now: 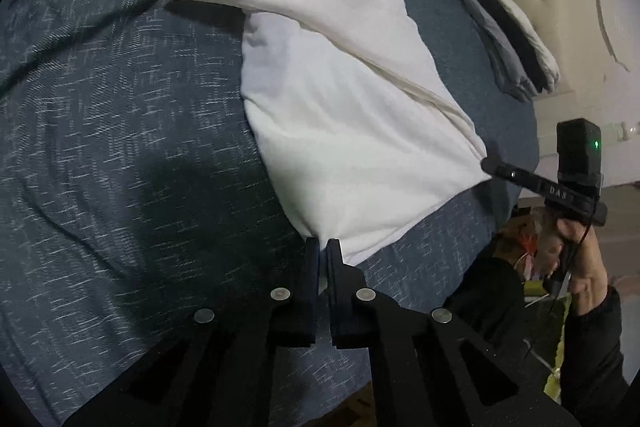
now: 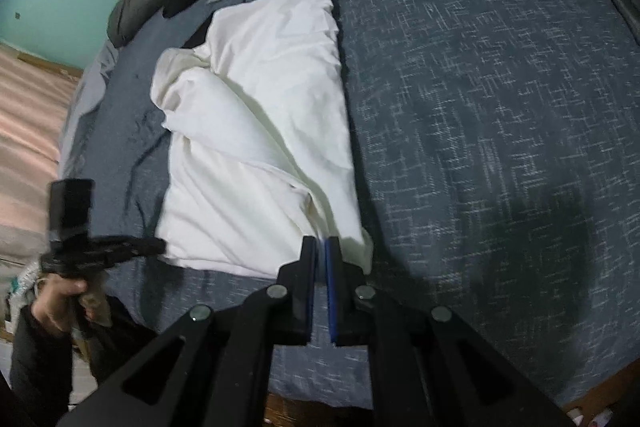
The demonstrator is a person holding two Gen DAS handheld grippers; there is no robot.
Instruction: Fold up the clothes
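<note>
The left gripper [image 1: 323, 247] has its jaws nearly closed, pinching one near corner of the white garment [image 1: 340, 115]; the right gripper [image 2: 320, 245] seems to pinch the other corner likewise. The garment lies half-folded on the blue bed [image 1: 100, 107]. Next, both corners probably get carried toward the far edge together.

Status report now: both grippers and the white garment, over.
Left gripper, right gripper: jaws shut on near corners of white garment. Garment half folded on bed. Nothing in the way.
</note>
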